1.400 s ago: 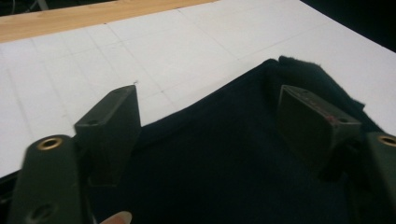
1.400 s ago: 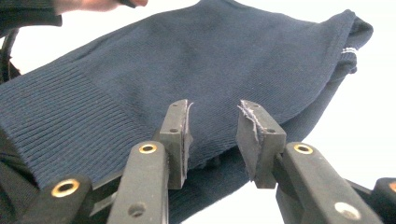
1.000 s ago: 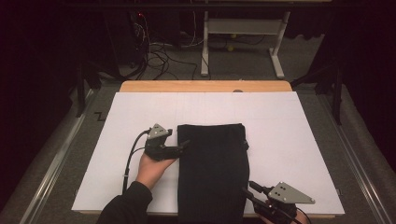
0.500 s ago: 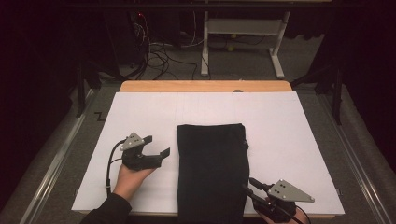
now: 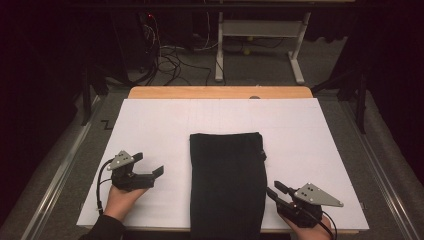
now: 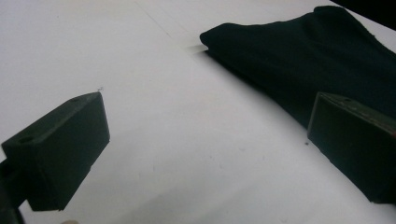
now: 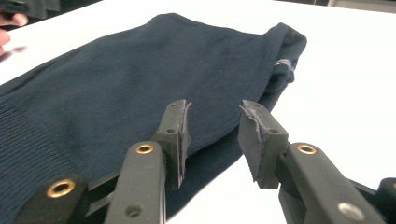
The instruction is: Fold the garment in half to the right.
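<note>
A dark folded garment lies flat in the middle of the white table cover, its near end at the table's front edge. My left gripper rests on the cover left of the garment, apart from it, jaws wide open and empty. In the left gripper view the open gripper faces the garment across bare white surface. My right gripper sits at the garment's near right edge. In the right gripper view that gripper stands open just above the garment edge, nothing between its pads.
A wooden table edge shows beyond the white cover. Metal rails run along both sides. Behind the table stand a white frame and floor cables. The other hand appears at the right gripper view's top left.
My left gripper let go of the garment's left edge and drew back leftward and toward the near edge, jaws now wide. The right gripper has barely moved.
</note>
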A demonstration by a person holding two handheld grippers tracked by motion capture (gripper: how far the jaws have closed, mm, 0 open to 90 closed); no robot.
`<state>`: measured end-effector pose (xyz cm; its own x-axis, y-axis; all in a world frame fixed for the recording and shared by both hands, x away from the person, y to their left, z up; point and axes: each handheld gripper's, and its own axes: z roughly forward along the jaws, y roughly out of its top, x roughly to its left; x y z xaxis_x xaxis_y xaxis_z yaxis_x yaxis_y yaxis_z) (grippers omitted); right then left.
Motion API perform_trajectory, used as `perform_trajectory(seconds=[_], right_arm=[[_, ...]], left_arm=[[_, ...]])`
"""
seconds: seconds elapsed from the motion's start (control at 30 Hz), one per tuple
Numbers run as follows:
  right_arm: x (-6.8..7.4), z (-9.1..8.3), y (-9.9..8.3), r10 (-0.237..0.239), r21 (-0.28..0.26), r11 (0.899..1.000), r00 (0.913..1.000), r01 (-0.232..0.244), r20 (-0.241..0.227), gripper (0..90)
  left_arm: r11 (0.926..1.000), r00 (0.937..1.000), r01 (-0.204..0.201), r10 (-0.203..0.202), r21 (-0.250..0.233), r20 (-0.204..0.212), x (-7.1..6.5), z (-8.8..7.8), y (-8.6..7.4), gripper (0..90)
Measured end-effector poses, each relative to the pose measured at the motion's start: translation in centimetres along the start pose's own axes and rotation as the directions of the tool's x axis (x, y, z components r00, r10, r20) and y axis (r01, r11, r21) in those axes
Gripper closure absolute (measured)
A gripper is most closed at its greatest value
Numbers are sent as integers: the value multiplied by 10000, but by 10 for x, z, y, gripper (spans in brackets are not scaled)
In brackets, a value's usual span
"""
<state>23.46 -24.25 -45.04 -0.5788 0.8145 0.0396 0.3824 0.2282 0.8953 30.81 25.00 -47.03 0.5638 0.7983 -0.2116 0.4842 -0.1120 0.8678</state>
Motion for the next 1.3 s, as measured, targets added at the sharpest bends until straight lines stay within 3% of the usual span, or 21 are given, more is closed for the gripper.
perform_trajectory(seconds=[0.2, 0.37, 0.6, 0.7, 0.83, 0.9, 1.07, 1.17, 1.3], right_arm=[[-24, 13, 4, -39, -112, 9999, 9992, 44, 403, 554], [-53, 26, 11, 310, -485, 9984, 9970, -276, 706, 388], [-88, 39, 19, 902, -1061, 9912, 9910, -797, 988, 139], [-88, 27, 15, 1087, -1272, 9870, 9906, -977, 828, 0], [-79, -3, 2, 711, -1487, 9870, 9956, -614, 609, 1], [-76, -10, -3, 661, -1609, 9853, 9964, -569, 527, 0], [-71, -8, -1, 313, -1732, 9847, 9969, -183, 723, 1], [-66, -9, 0, 180, -1726, 9850, 9979, -71, 615, 1], [-59, -7, 2, -39, -1719, 9850, 9975, 160, 705, 1]], left_arm=[[9998, 9997, -20, 15, -182, -241, -1, -11, -6, 0], [9999, 10000, -55, 54, -131, -76, -4, -11, -7, 0], [9988, 9989, -475, 475, 70, 1, -12, -8, -4, 0], [9988, 9988, -495, 495, -28, -25, -14, -9, -3, 0], [9981, 9984, -570, 569, -216, -67, -14, -10, 0, 0], [9981, 9984, -569, 569, -232, -20, -14, -9, 0, 0], [9975, 9975, -678, 682, -195, 209, -16, -6, 0, 0], [9968, 9962, -775, 781, -180, 377, -18, -6, 1, 0], [9968, 9964, -764, 773, -255, 349, -17, -7, 1, 0]])
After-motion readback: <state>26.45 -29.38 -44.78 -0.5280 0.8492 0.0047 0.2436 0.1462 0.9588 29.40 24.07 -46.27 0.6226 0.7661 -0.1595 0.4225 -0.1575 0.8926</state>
